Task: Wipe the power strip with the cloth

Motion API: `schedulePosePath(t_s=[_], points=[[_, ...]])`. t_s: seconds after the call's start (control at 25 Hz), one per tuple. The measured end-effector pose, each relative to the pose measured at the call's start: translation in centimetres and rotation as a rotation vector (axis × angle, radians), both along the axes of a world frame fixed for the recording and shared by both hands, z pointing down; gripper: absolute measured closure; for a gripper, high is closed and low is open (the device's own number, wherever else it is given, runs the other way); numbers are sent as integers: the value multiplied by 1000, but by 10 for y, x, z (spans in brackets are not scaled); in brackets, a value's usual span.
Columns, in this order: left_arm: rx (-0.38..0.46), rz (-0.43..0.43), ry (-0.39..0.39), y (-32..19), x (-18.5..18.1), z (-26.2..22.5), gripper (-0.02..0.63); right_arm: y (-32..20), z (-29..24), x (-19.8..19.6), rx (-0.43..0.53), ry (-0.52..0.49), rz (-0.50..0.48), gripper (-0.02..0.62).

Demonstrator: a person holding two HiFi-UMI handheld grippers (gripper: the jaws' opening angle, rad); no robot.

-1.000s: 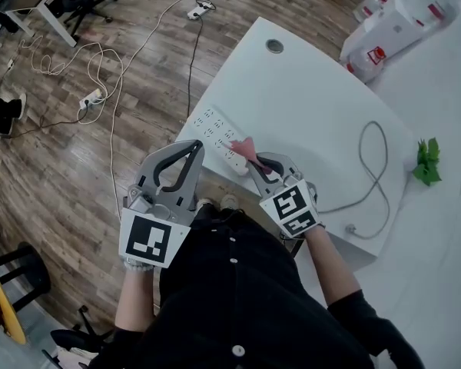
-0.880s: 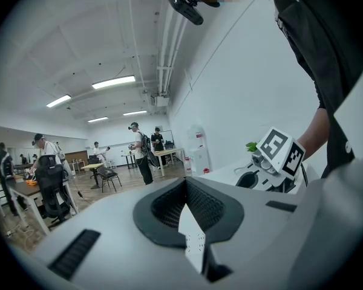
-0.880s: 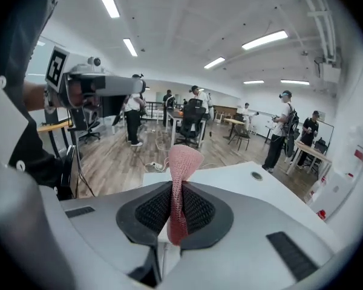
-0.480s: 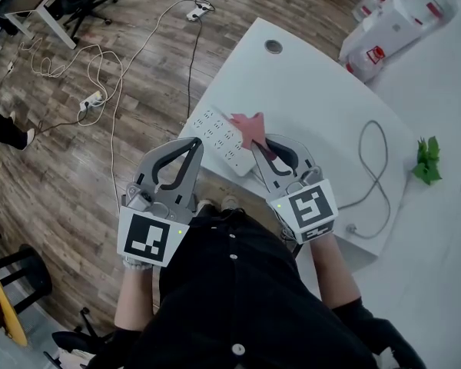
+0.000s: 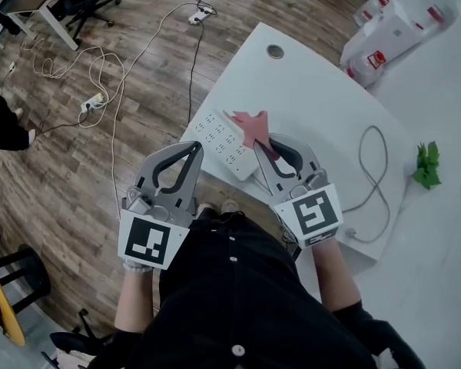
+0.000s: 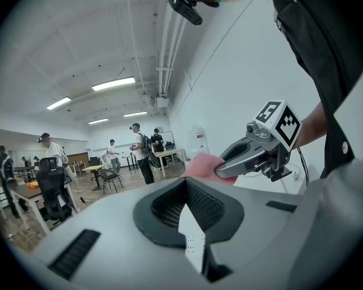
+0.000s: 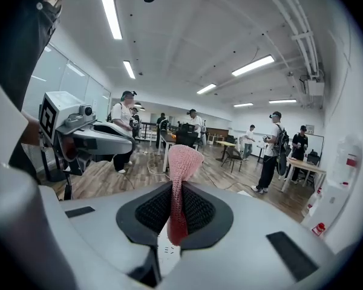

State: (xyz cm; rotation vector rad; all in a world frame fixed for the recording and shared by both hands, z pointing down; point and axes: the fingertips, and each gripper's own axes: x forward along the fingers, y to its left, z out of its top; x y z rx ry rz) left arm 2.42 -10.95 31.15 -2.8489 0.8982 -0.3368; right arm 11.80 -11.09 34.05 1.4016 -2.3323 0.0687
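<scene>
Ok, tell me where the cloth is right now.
Head view, centre: the pink cloth is pinched in the right gripper, at the right side of the white power strip near the table's left edge.

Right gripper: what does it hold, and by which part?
The pink cloth, pinched near one end in the right gripper; the rest sticks out ahead.

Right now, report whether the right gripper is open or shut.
Shut: the right gripper pinches the pink cloth between its jaws.
</scene>
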Motion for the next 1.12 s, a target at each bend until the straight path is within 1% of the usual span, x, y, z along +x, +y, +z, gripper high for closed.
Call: schedulePosePath(t_s=[0.28, 1.12], points=[[-6, -2, 3, -4, -7, -2, 595, -2, 0, -9, -14, 7, -8, 538], [-15, -21, 5, -5, -4, 0, 595, -3, 4, -9, -30, 26, -40, 538]])
